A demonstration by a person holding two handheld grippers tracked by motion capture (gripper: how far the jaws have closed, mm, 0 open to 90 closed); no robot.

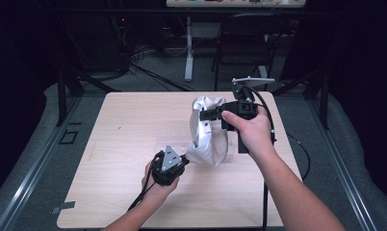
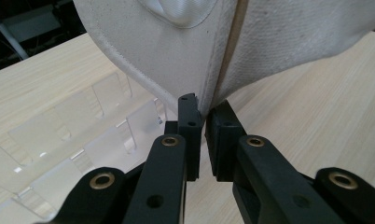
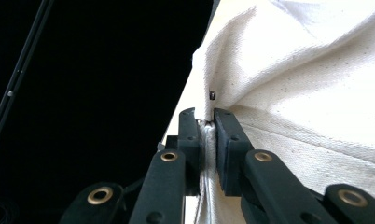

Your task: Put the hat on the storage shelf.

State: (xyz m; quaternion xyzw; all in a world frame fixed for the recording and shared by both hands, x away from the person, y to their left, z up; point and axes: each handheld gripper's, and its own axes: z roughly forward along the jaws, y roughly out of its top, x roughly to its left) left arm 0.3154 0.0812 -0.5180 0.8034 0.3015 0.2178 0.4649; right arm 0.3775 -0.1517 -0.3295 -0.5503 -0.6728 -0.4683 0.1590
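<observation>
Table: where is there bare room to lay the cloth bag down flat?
The table is bare left of the cloth bag, apart from a clear plastic organizer lying beside it. The near edge below the left gripper is free too. The right side is crowded by the right gripper.

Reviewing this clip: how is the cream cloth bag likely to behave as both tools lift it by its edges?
The cloth bag will probably be floppy: it folds and sags between the right tool and the left tool. It seems light, since pinches on thin edges hold it up. The coarse weave in the right gripper view likely resists slipping.
</observation>
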